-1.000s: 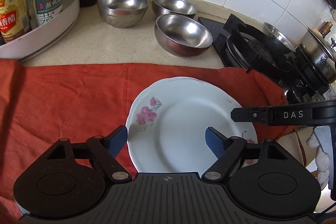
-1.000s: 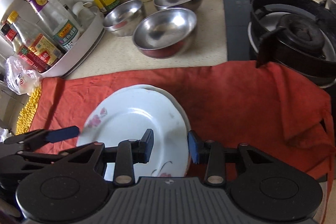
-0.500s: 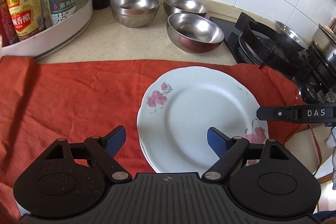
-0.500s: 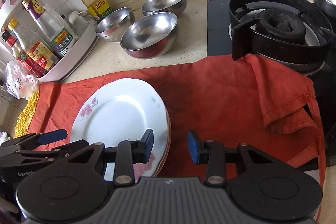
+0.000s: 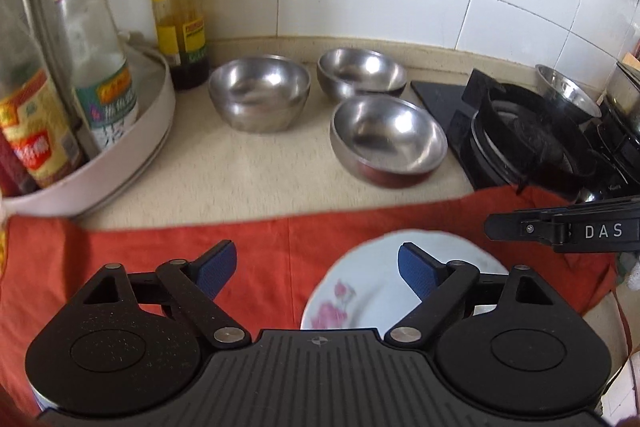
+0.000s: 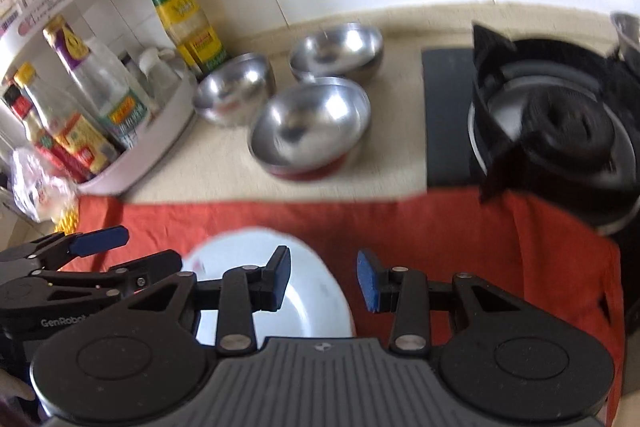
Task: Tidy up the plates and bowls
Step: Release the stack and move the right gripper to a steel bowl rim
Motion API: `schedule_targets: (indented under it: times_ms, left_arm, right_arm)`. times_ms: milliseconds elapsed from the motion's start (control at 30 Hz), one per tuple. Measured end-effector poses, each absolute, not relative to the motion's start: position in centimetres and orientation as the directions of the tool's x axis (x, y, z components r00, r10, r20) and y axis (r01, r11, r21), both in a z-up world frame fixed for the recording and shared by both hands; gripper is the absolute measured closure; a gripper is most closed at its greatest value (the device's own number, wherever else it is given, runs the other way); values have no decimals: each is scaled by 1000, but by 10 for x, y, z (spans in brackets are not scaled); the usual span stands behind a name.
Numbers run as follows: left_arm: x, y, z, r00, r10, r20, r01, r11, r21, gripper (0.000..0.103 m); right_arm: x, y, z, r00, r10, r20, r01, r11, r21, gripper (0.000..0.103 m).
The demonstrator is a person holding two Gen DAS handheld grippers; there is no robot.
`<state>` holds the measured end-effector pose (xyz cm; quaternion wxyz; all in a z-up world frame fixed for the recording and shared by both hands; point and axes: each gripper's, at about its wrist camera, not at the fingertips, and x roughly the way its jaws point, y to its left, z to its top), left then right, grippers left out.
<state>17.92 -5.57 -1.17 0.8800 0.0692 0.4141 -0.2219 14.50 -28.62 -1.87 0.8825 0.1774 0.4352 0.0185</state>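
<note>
A white plate with pink flowers point(image 5: 372, 287) lies on the red cloth point(image 5: 260, 239); in the right wrist view the plate point(image 6: 312, 299) seems to top a small stack. Three steel bowls stand on the counter behind: left point(image 5: 260, 91), back point(image 5: 362, 71), and nearest, with a red base point(image 5: 390, 139); they also show in the right wrist view, left point(image 6: 236, 89), back point(image 6: 336, 47), nearest point(image 6: 310, 125). My left gripper point(image 5: 316, 269) is open and empty above the cloth and the plate's left edge. My right gripper point(image 6: 324, 279) is open and empty over the plate's right edge.
A white turntable rack point(image 5: 120, 151) with sauce bottles stands at the left. A tall bottle point(image 5: 180, 7) stands by the wall. A black gas stove point(image 5: 532, 143) is at the right, with a pot point(image 5: 624, 95) and another steel bowl point(image 5: 564, 95) behind it.
Both grippers have pulled back and lifted away from the plates, now facing the bowls. The plates lie on the cloth. Both stay open.
</note>
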Motion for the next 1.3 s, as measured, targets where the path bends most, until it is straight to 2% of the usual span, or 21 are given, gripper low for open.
schedule_targets:
  times_ms: [200, 300, 467, 700, 733, 767, 867, 1200, 1300]
  left_arm:
    - [219, -75, -8, 561, -357, -747, 476, 877, -62, 11]
    - [240, -91, -13, 545, -367, -754, 484, 872, -74, 15]
    - [266, -114, -33, 531, -331, -780, 491, 870, -35, 29]
    - [285, -129, -57, 510, -288, -810, 512, 859, 18, 42]
    - [289, -130, -61, 498, -291, -817, 517, 856, 10, 47]
    - [292, -130, -64, 481, -294, -826, 521, 854, 0, 53]
    - [296, -129, -67, 444, -308, -841, 534, 845, -27, 58]
    - [285, -102, -51, 432, -295, -852, 521, 853, -31, 51]
    - [283, -90, -48, 444, -282, -850, 512, 859, -18, 43]
  right_arm:
    - [192, -300, -9, 647, 160, -746, 162, 927, 339, 66]
    - [221, -308, -19, 617, 156, -771, 196, 919, 343, 66]
    - [251, -307, -36, 570, 142, -810, 201, 931, 305, 67]
    - [273, -309, -63, 508, 150, -848, 203, 936, 287, 76]
    - [274, -309, -65, 502, 157, -850, 198, 936, 291, 81]
    - [275, -309, -67, 501, 173, -848, 195, 932, 305, 81]
    - [278, -307, -69, 494, 206, -845, 179, 927, 330, 82]
    - [276, -283, -71, 407, 326, -853, 118, 908, 403, 82]
    - [278, -280, -65, 407, 320, -855, 110, 913, 394, 78]
